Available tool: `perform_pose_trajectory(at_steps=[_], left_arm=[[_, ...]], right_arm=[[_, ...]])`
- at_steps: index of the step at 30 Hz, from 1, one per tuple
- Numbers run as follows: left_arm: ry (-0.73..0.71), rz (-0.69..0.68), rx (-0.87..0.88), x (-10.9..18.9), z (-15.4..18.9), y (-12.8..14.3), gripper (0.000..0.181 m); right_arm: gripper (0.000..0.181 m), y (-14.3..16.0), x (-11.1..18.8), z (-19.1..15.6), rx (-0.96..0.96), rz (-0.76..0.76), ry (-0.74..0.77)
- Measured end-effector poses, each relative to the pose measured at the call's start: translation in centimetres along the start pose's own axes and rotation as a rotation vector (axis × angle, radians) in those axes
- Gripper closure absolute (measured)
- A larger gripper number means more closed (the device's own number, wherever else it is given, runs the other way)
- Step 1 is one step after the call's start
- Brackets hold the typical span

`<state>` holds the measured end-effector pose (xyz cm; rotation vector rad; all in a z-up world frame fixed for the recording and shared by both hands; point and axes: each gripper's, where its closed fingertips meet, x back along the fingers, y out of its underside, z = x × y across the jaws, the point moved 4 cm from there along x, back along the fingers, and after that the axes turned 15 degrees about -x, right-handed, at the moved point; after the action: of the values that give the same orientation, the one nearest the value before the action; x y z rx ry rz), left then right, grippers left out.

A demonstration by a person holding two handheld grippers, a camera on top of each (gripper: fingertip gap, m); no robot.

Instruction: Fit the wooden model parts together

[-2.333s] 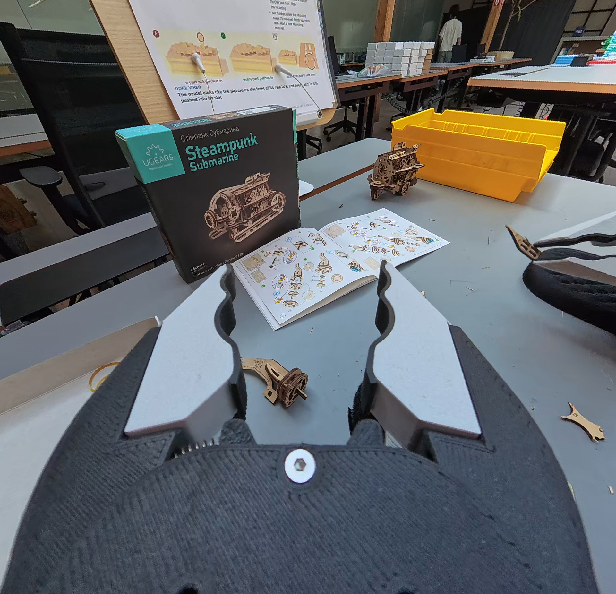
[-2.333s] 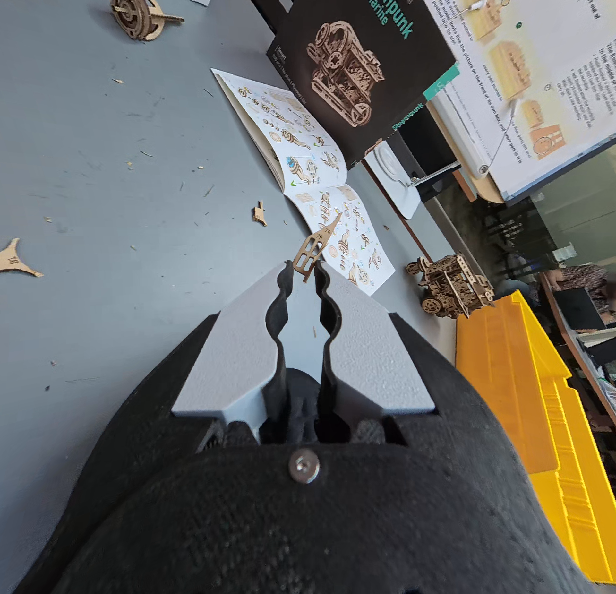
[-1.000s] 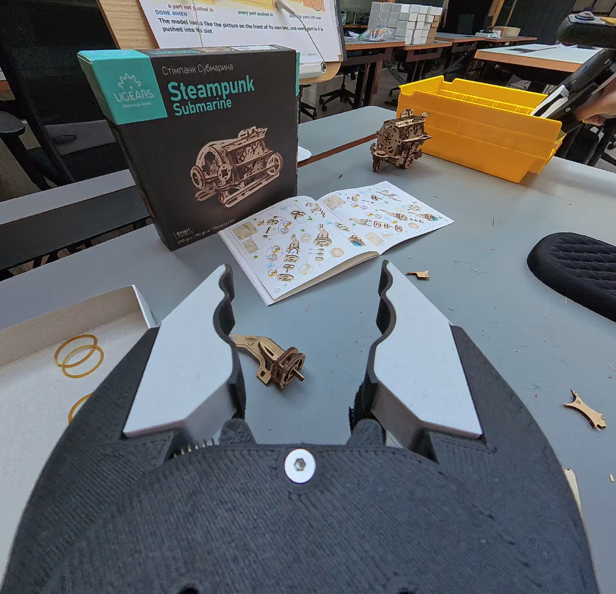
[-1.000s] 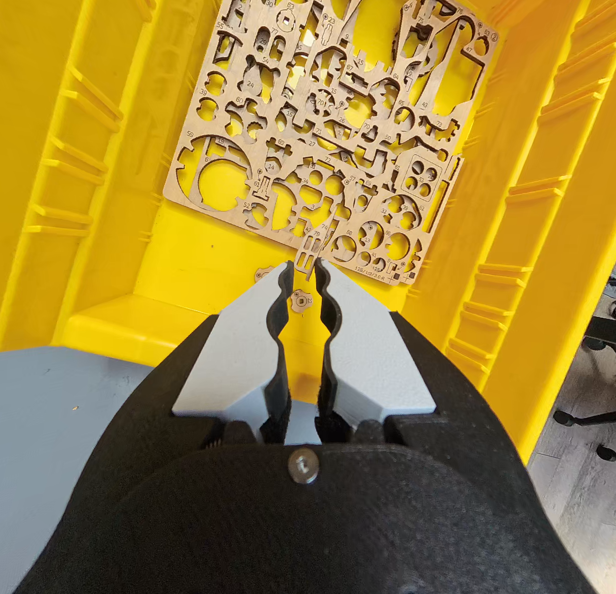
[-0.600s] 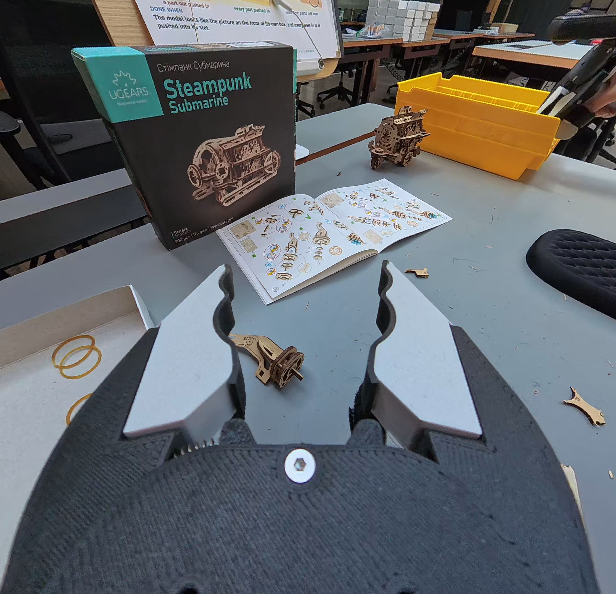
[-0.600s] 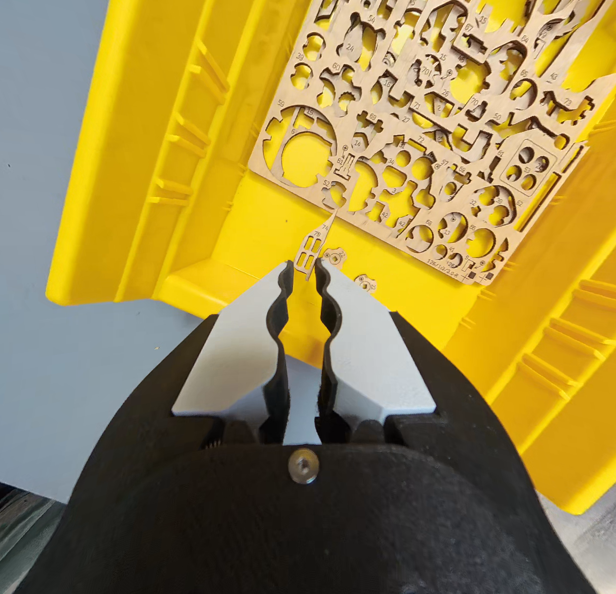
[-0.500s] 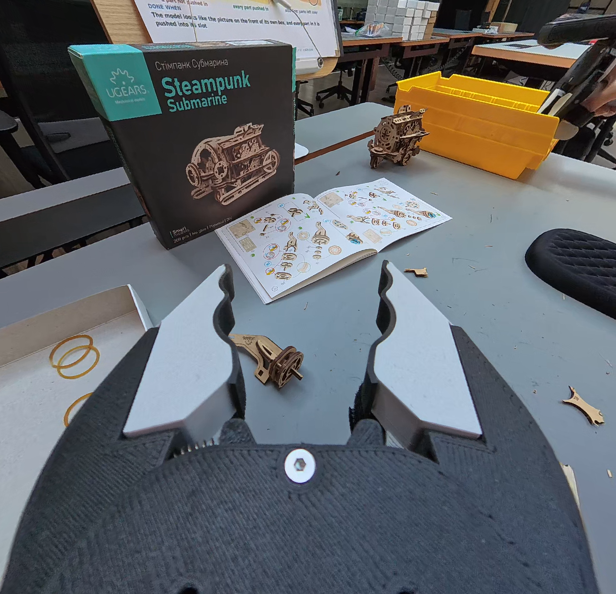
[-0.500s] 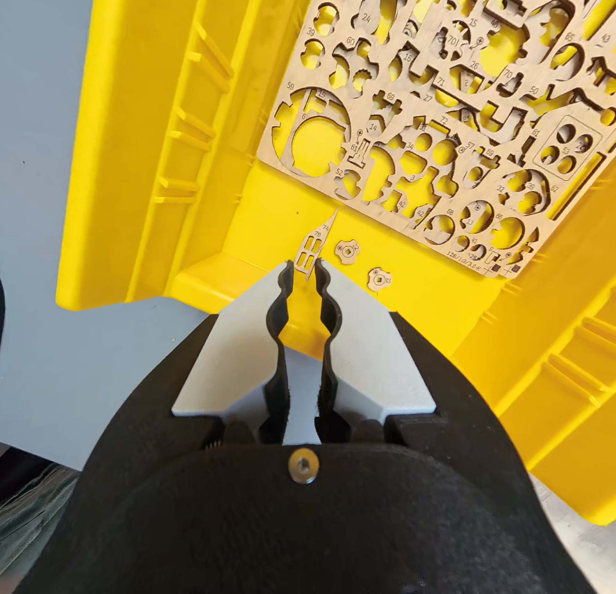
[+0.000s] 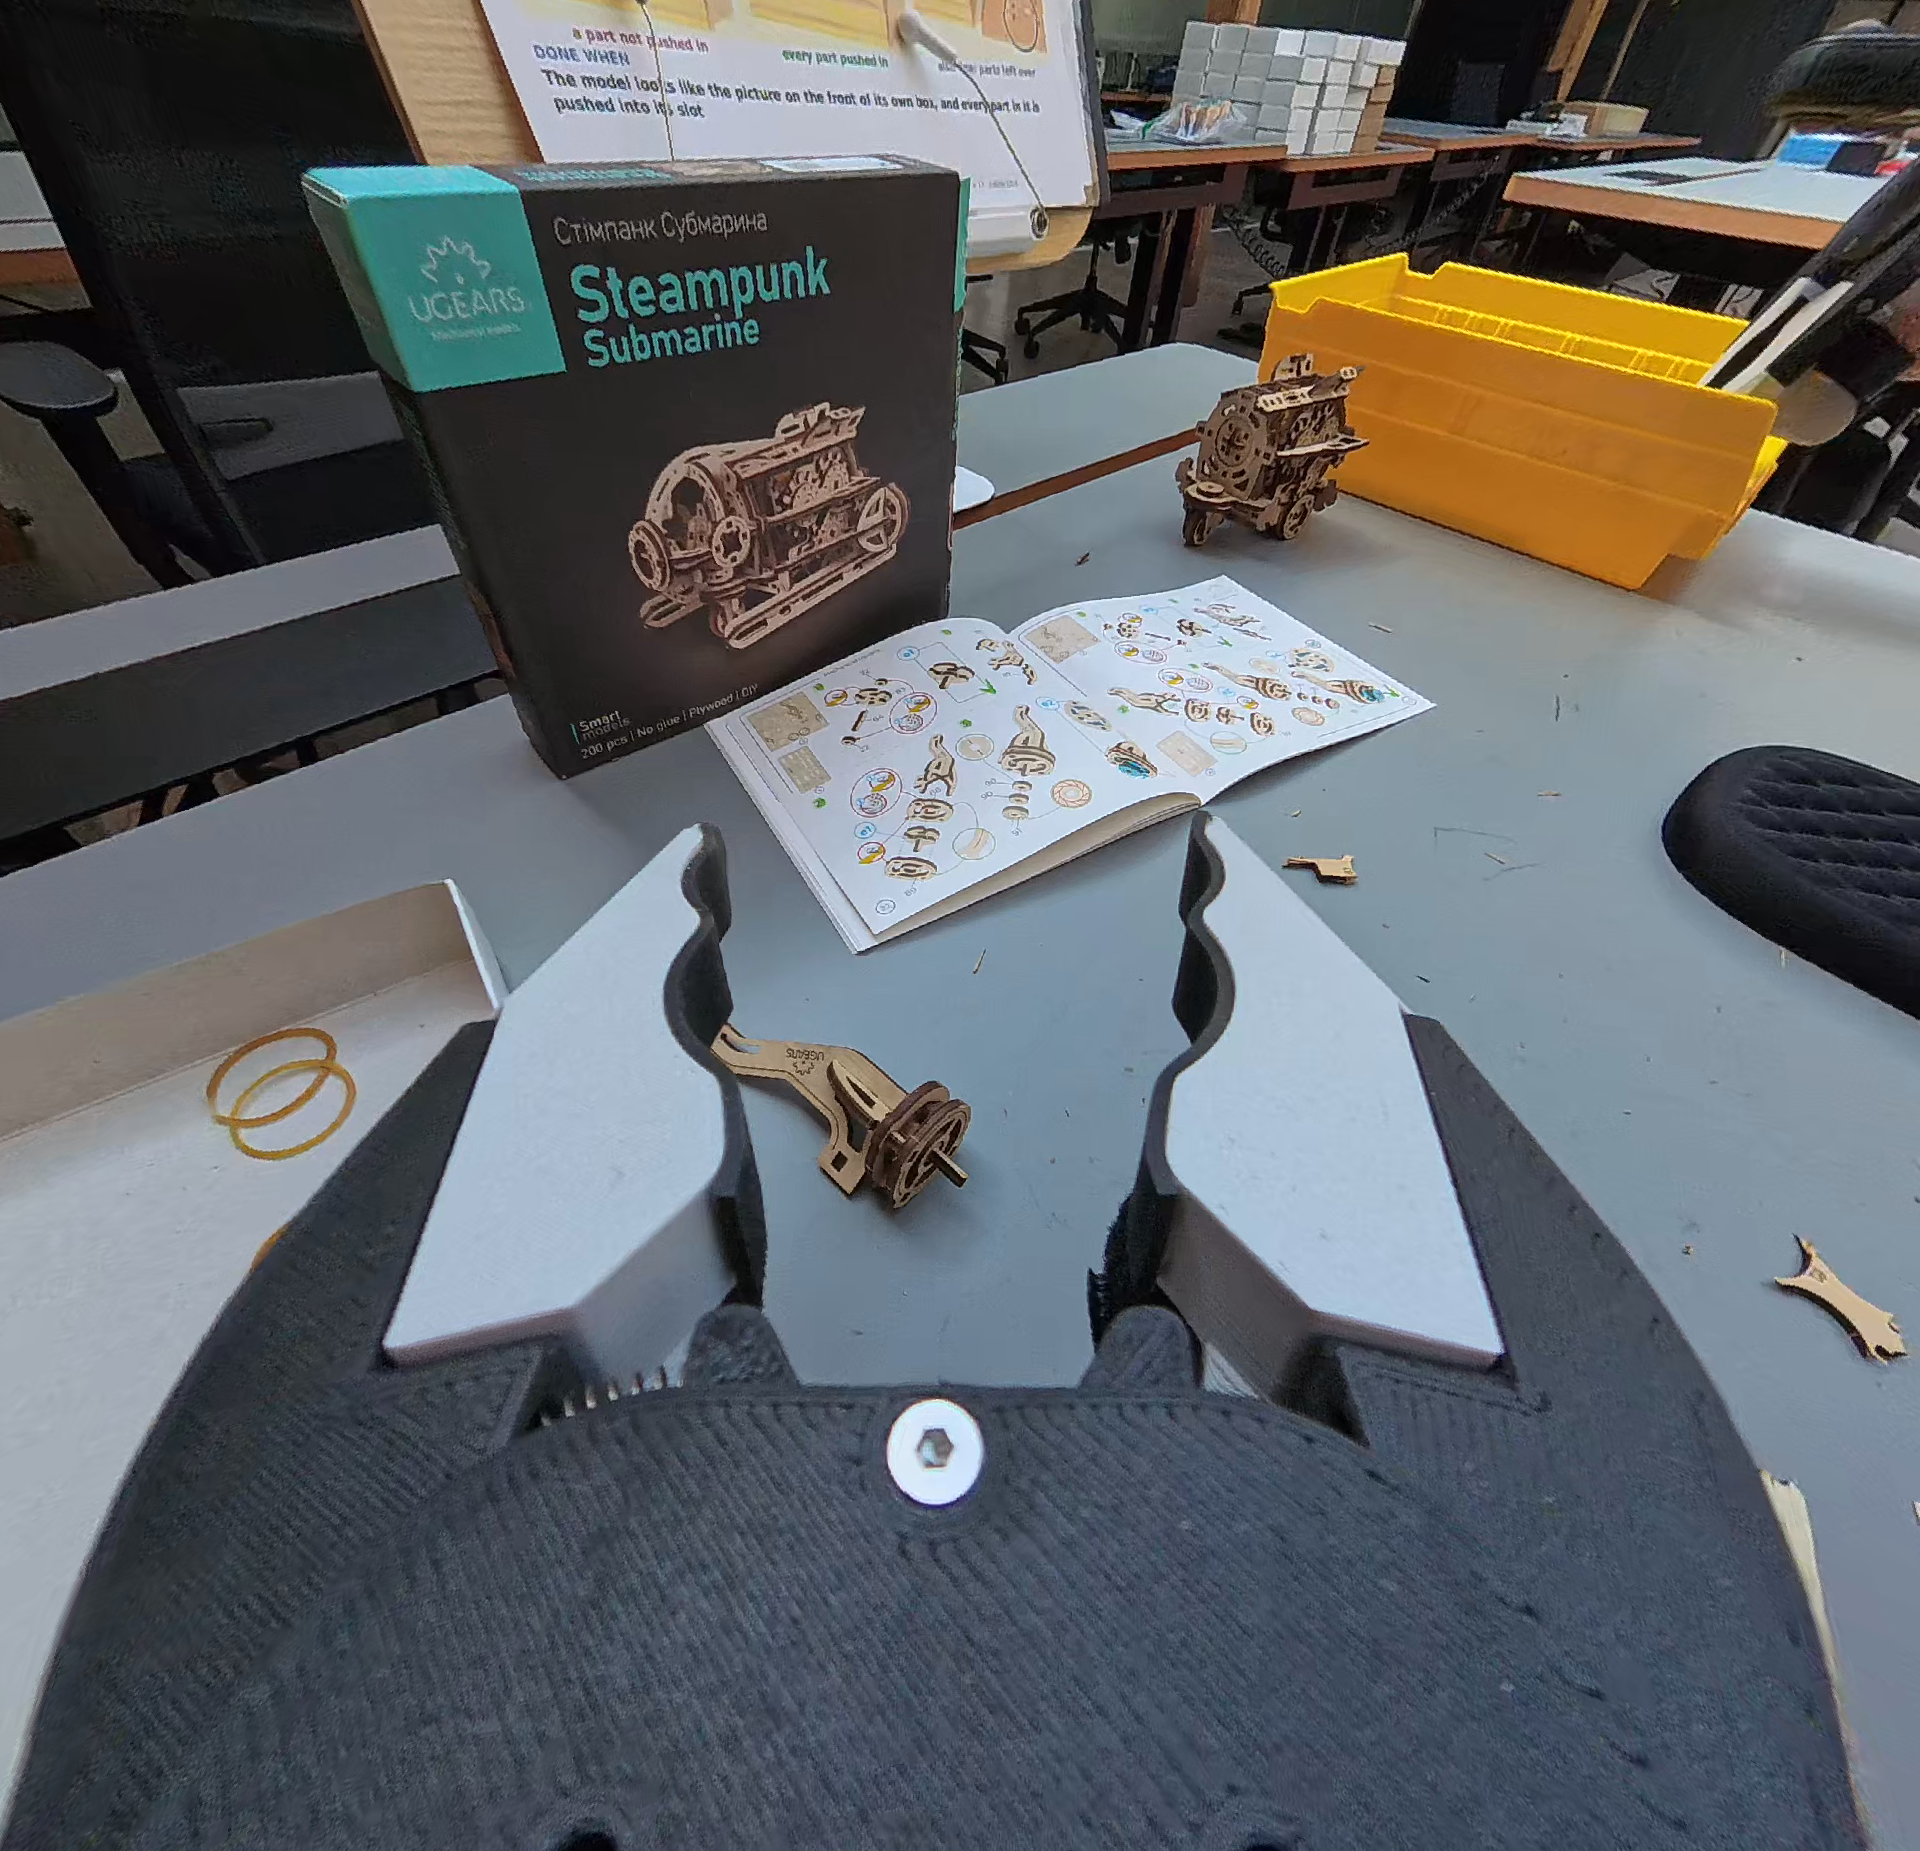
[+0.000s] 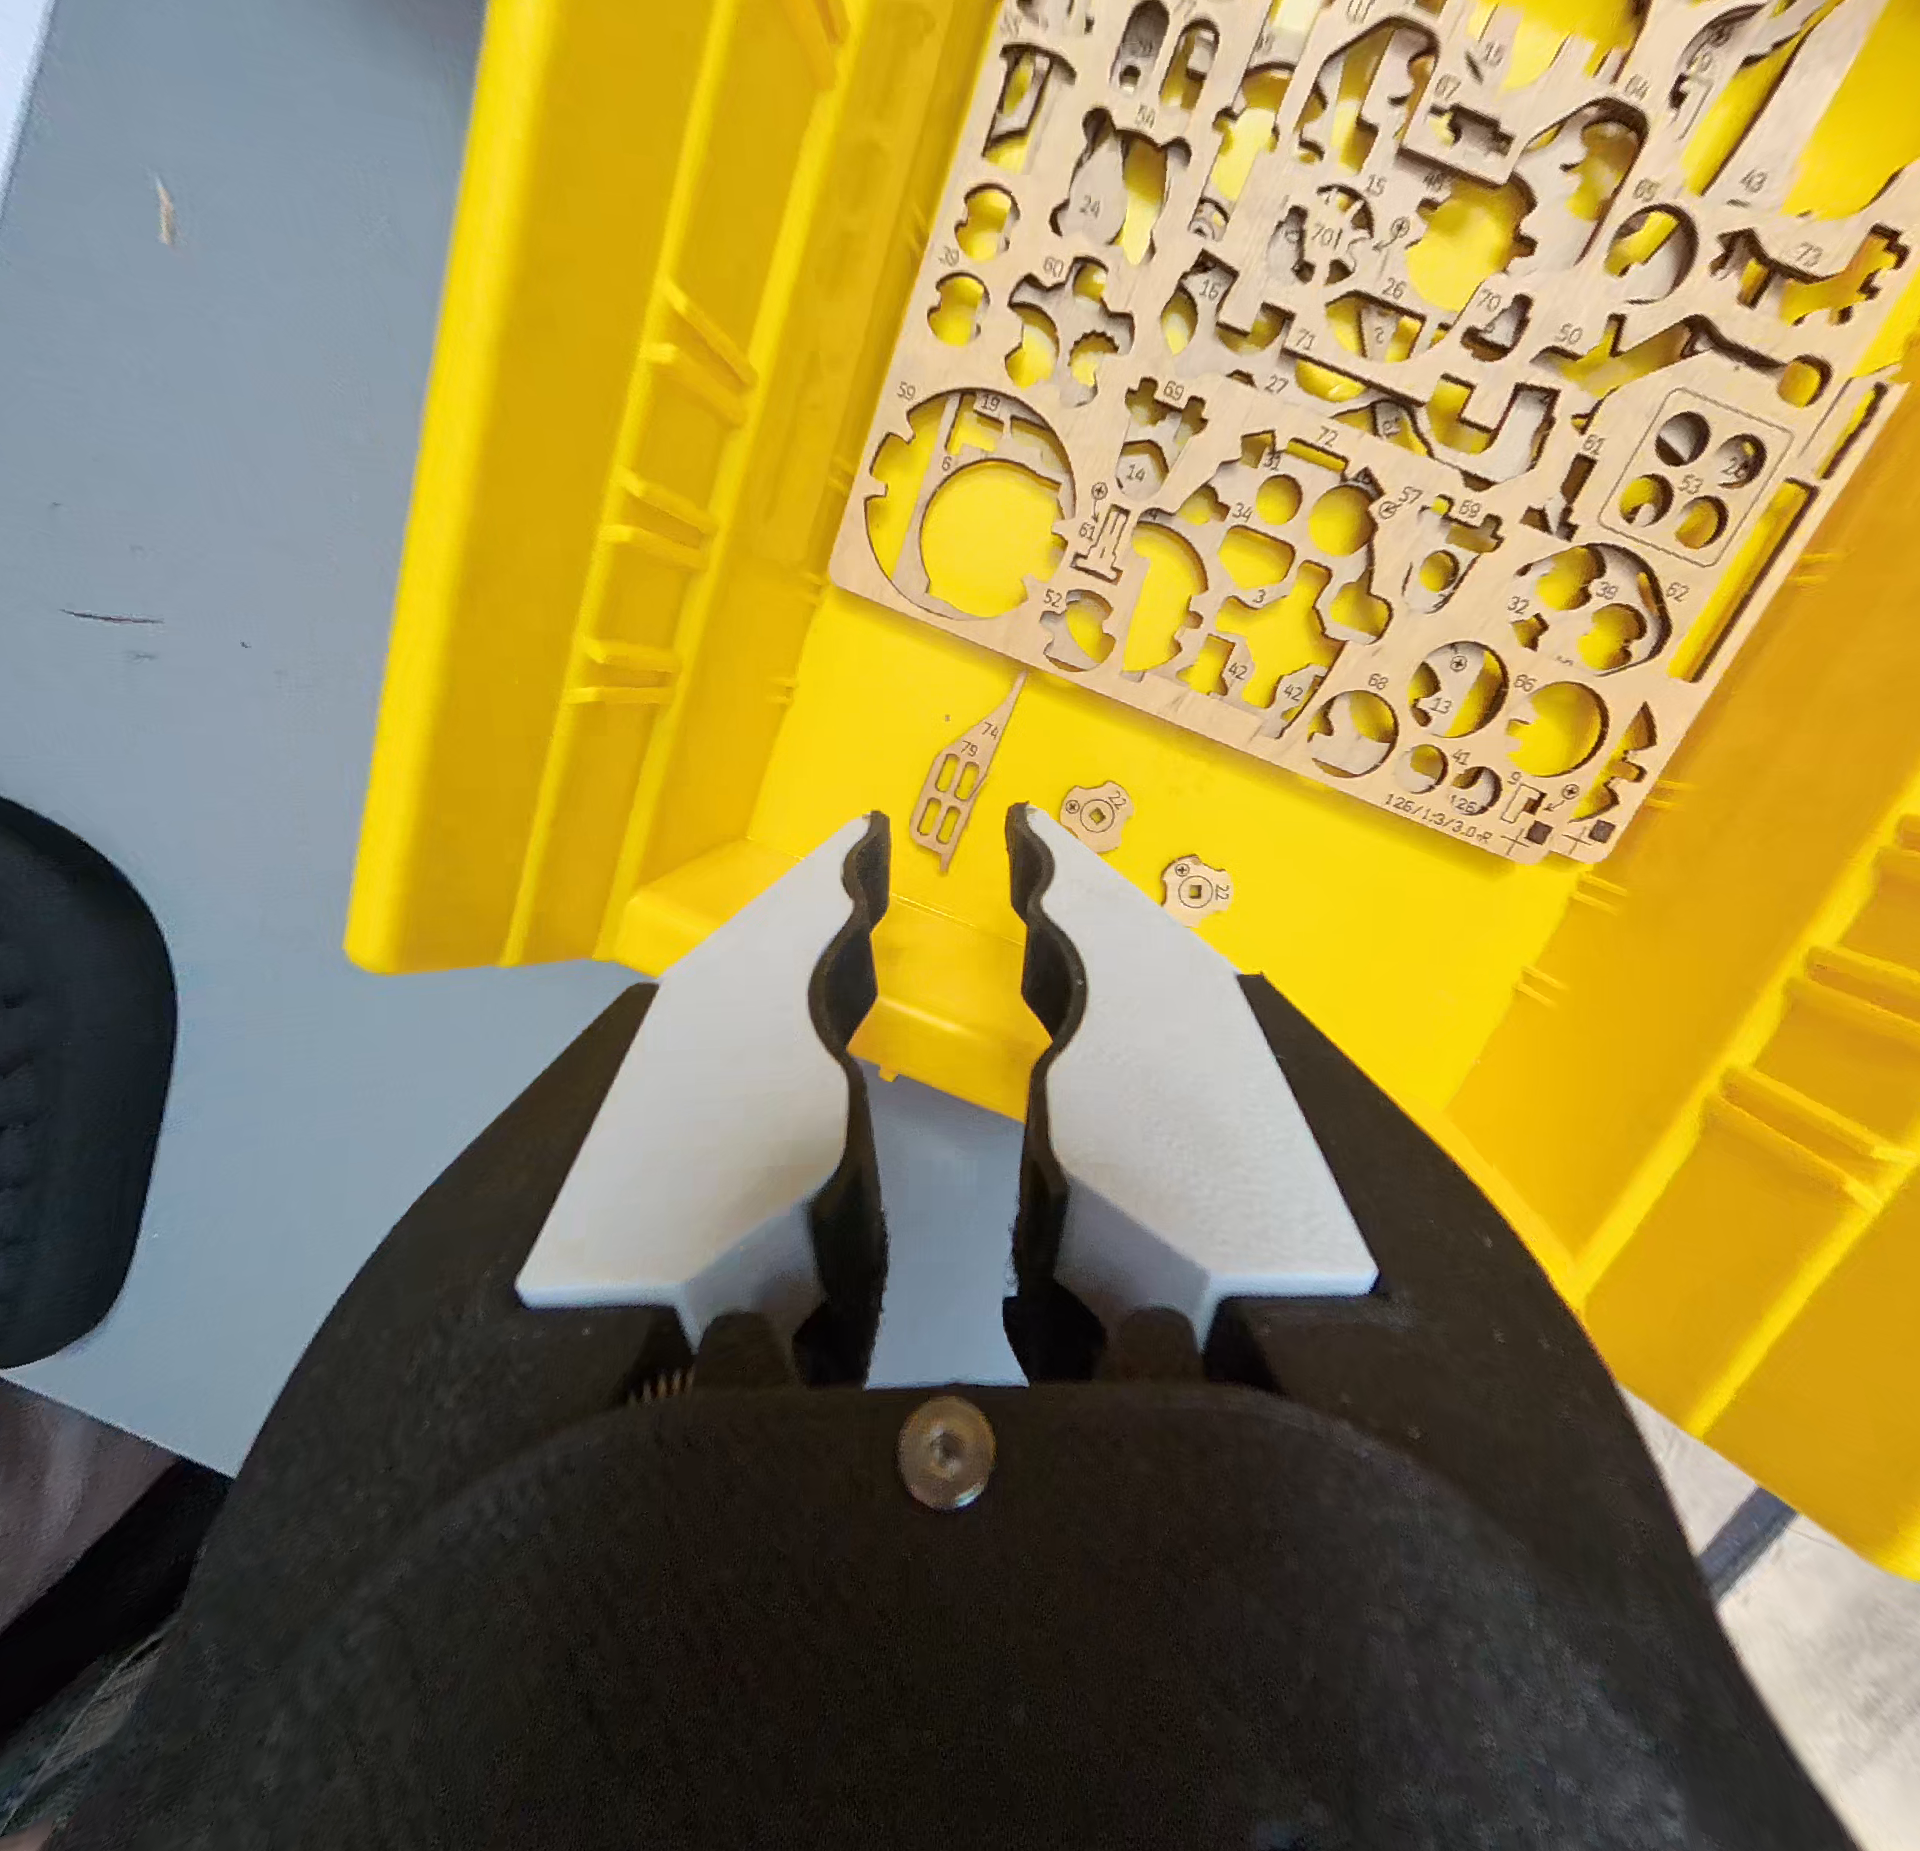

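My left gripper (image 9: 954, 835) is open, low over the grey table, with a small wooden sub-assembly (image 9: 883, 1126), an arm with a wheel and axle, lying between its fingers, untouched. A partly built wooden model (image 9: 1262, 461) stands farther back beside the yellow bin (image 9: 1507, 419). My right gripper (image 10: 948, 819) is open above the yellow bin (image 10: 675, 451). A thin pointed wooden piece (image 10: 961, 773) sits free just beyond its fingertips, over the bin floor. A punched-out wooden parts sheet (image 10: 1351, 347) lies in the bin.
The model's dark box (image 9: 665, 430) stands upright behind an open instruction booklet (image 9: 1060, 731). A white tray (image 9: 208, 970) with rubber bands (image 9: 281, 1089) is at left. A black pad (image 9: 1818, 856) and a wood scrap (image 9: 1844, 1313) lie at right. Two small round wooden parts (image 10: 1096, 814) lie in the bin. My hands' fingertips stand some 55 cm from each other. To reach the wood scrap (image 9: 1844, 1313) in a straight line is about 20 cm for my left fingers, about 45 cm for my right.
My right gripper carried the thin wooden piece from the table to the yellow bin, then opened and let it go. The left gripper has only shifted slightly.
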<state>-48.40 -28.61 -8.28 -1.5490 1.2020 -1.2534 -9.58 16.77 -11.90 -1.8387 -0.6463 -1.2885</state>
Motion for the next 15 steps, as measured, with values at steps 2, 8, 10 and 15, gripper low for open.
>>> perform_pose_trajectory(at_steps=[2, 8, 10, 15], left_arm=[[-0.012, 0.009, -0.004, 0.2, -0.2, -0.2, 0.094], [-0.028, 0.006, -0.009, 0.4, -0.6, -0.2, 0.094], [-0.025, 0.001, -0.012, 0.4, -0.6, -0.1, 0.094], [-0.009, 0.002, -0.009, 0.4, -0.4, 0.1, 0.094]], right_arm=[[0.156, -0.1, 1.9, 0.1, -0.034, 0.059, 0.037], [0.154, -2.2, 11.7, -13.3, 0.204, 0.772, 0.021], [0.147, -1.7, 10.6, -22.3, 0.452, 0.915, -0.192], [0.152, 0.0, -1.4, -34.8, 0.679, 0.66, -0.445]])
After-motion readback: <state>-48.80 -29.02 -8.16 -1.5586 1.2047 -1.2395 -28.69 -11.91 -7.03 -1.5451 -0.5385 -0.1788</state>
